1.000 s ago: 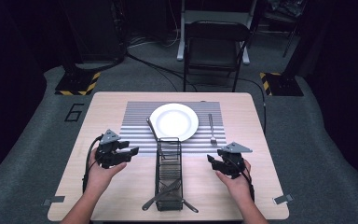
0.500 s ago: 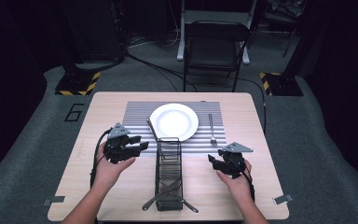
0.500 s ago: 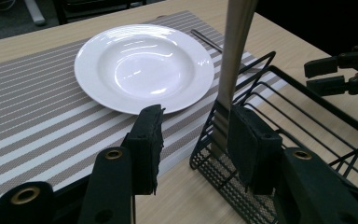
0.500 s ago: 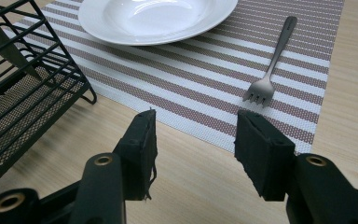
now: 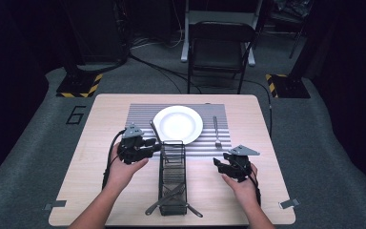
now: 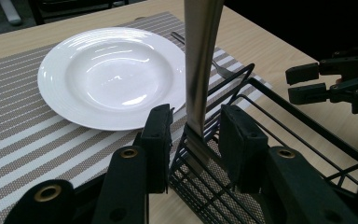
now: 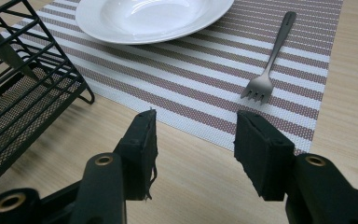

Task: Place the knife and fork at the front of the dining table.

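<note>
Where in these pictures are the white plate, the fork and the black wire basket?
white plate [image 5: 177, 123], high view, middle of its bowl.
fork [image 7: 266, 71], right gripper view, handle just above the tines.
black wire basket [image 5: 172, 168], high view, its mesh floor.

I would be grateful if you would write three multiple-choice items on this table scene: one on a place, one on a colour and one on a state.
1. Where does the fork lie?
A. In the wire rack
B. On the striped placemat, right of the plate
C. On the plate

2. What colour is the plate?
A. Blue
B. Black
C. White

3. How do the right gripper's jaws stand?
A. Open, with nothing between them
B. Shut on the fork
C. Shut on the plate's rim

Key: 1 B, as the high view shows the fork on the mat beside the plate; 2 C, as the plate is plainly white; 3 A, as the right gripper view shows bare table between the jaws.
</note>
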`<action>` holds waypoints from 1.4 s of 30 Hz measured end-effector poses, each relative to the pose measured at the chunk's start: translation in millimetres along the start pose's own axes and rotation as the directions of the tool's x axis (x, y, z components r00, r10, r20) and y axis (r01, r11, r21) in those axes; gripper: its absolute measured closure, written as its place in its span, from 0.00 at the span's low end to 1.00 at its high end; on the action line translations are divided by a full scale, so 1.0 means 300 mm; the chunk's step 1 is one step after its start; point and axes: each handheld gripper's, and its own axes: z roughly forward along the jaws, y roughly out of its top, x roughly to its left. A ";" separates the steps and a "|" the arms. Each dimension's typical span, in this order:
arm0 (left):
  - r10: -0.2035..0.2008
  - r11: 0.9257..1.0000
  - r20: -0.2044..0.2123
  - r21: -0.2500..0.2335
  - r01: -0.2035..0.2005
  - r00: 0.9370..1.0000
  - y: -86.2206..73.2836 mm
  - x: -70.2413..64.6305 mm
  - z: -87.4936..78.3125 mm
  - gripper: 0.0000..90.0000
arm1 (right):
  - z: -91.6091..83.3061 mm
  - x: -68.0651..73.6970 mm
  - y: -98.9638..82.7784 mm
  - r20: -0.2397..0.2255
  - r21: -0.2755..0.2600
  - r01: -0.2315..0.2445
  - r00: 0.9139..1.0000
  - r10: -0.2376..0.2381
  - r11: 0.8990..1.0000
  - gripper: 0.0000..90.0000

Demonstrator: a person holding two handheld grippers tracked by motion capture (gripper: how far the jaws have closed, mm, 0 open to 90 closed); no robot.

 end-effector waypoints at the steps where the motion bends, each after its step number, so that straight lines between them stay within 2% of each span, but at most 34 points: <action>1: -0.009 1.000 0.005 0.001 0.009 1.000 0.000 -0.002 0.002 0.72 | 0.000 0.000 0.000 0.000 0.002 -0.004 1.000 0.004 1.000 0.54; 4: 0.001 1.000 0.004 -0.001 -0.001 1.000 0.002 -0.007 0.015 0.75 | 0.003 -0.003 -0.001 -0.002 0.003 -0.007 1.000 0.007 1.000 0.54; 5: -0.009 1.000 0.009 -0.001 0.009 1.000 0.002 -0.010 0.019 0.76 | 0.003 -0.004 -0.002 -0.002 0.001 -0.009 1.000 0.009 1.000 0.54; 6: 0.002 1.000 0.007 0.000 -0.002 1.000 0.003 -0.009 0.022 0.77 | 0.002 -0.004 -0.002 -0.002 0.004 -0.016 1.000 0.016 1.000 0.54; 7: -0.008 1.000 0.007 -0.001 0.008 1.000 0.002 -0.013 0.026 0.78 | 0.002 -0.007 -0.002 -0.002 0.004 -0.012 1.000 0.012 1.000 0.54; 8: 0.006 1.000 -0.001 0.003 -0.006 1.000 0.003 -0.012 0.027 0.79 | 0.002 -0.007 -0.002 -0.002 0.003 -0.015 1.000 0.015 1.000 0.54; 10: -0.003 1.000 -0.005 0.002 0.003 1.000 0.003 -0.014 0.032 0.80 | 0.001 -0.010 -0.002 -0.003 0.001 -0.014 1.000 0.014 1.000 0.54; 16: 0.016 1.000 -0.034 -0.007 -0.016 0.999 0.002 -0.015 0.038 0.87 | 0.000 -0.012 -0.001 -0.002 -0.006 -0.024 1.000 0.024 1.000 0.54; 19: 0.005 1.000 -0.031 -0.017 -0.006 1.000 -0.003 -0.014 0.038 0.88 | 0.001 -0.011 -0.001 -0.003 -0.004 -0.021 1.000 0.021 1.000 0.54; 25: 0.021 1.000 -0.041 -0.016 -0.022 0.999 -0.002 -0.024 0.039 0.89 | 0.001 -0.012 -0.001 -0.001 -0.008 -0.029 1.000 0.029 1.000 0.54; 34: 0.065 0.997 -0.029 -0.028 -0.066 0.997 0.004 -0.060 0.056 0.90 | 0.001 -0.016 -0.002 0.001 -0.008 -0.033 0.999 0.033 0.999 0.54; 41: 0.079 0.996 -0.011 -0.039 -0.079 0.997 0.012 -0.073 0.076 0.90 | 0.002 -0.018 -0.003 0.002 -0.005 -0.036 0.999 0.036 0.999 0.54; 42: 0.072 0.997 -0.006 -0.039 -0.072 0.997 0.012 -0.076 0.078 0.90 | 0.002 -0.019 -0.003 0.002 -0.005 -0.036 0.999 0.036 0.999 0.54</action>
